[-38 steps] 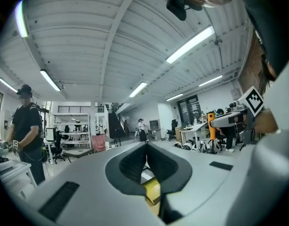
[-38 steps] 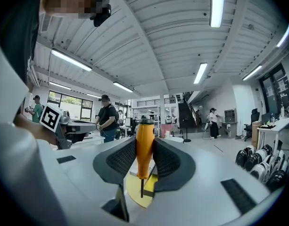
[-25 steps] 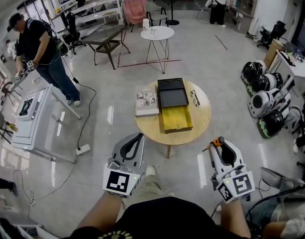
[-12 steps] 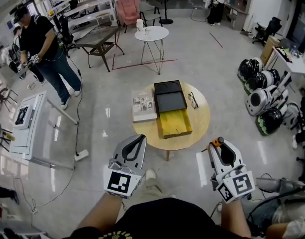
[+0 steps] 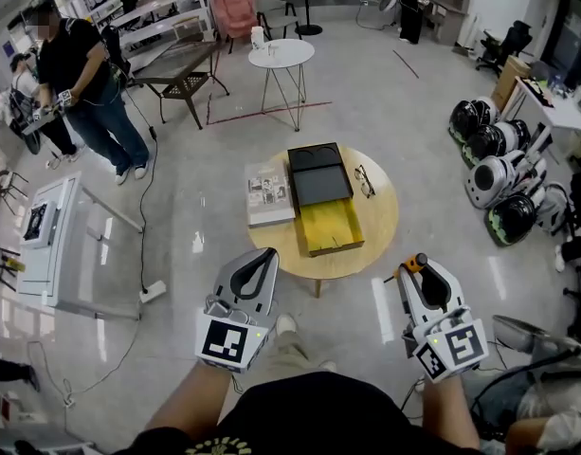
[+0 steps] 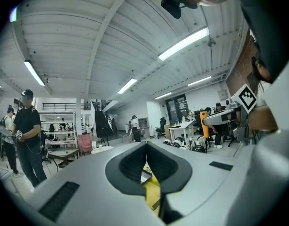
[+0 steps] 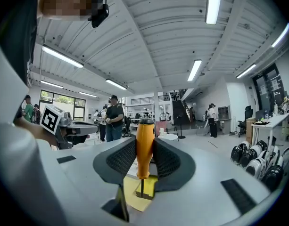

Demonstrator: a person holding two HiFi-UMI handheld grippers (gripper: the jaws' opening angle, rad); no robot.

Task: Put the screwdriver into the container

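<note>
Holding screwdriver [image 7: 144, 147] upright, handle clamped in R gripper [image 5: 415, 267], shaft down; L gripper [image 5: 266, 255] closed, empty. Container [image 5: 334, 224] sits ahead on table [image 5: 381, 224], well apart. Advance level, centre tip over it, lower before releasing.

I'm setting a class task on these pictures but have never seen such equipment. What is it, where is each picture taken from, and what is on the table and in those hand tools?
There is no robot here: a person holds a two-jaw gripper in each hand. The head view comes from a camera on the person's head, looking steeply down. The other two views come from a camera riding on each gripper, looking along its jaws. The left gripper is shut with nothing in it. The right gripper is clamped on an orange-handled screwdriver, shaft pointing down. Ahead stands a round wooden table carrying an open yellow container, a black box, a booklet and a pair of glasses.
</note>
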